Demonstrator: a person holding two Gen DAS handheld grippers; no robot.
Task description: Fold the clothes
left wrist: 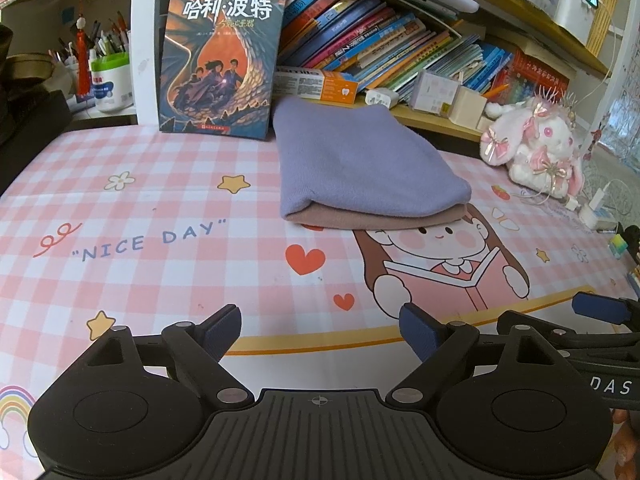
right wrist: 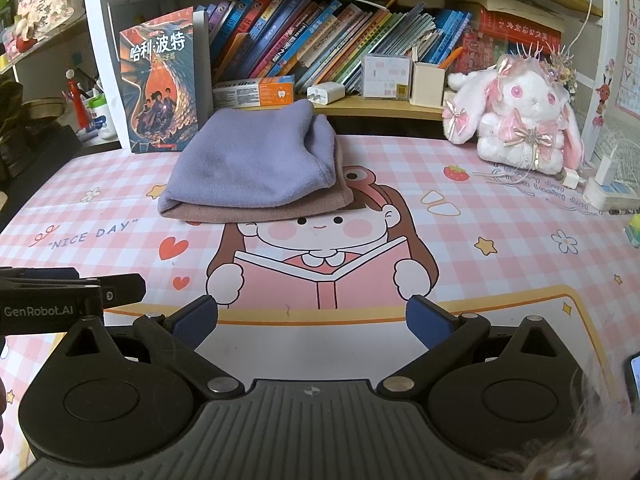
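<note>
A pink-and-white checked mat [left wrist: 120, 208] covers the desk under both grippers, printed with hearts, stars, flowers, a rainbow and a cartoon girl reading a pink book. Past its far edge runs a wooden shelf [right wrist: 380, 109] of leaning books, with a white frame post to the left and more shelves above.

Ahead of the left gripper [left wrist: 320, 330] and a little to its right lies the folded stack: a lilac cloth [left wrist: 360, 160] squared on top of a dusty-pink cloth [left wrist: 372, 218], whose edge peeks out along the near side. From the right gripper [right wrist: 312, 320] the lilac cloth [right wrist: 252, 160] sits ahead and to the left, its rounded fold facing the gripper, the pink cloth [right wrist: 260, 210] sticking out below and at the right. The stack covers the top of the printed girl's head.

Both grippers hover over the near mat with jaws spread wide, blue pads apart, nothing between them (each shows at the edge of the other's view).

Left of the stack a paperback [left wrist: 224, 52] stands upright with a dragon cover and Chinese title. A white-and-orange box [right wrist: 256, 92] lies on the shelf behind the stack; a plush rabbit [right wrist: 516, 116] with pink bows sits far right. The mat reads "NICE DAY"; the left gripper's side reads "GenRobot.AI".
</note>
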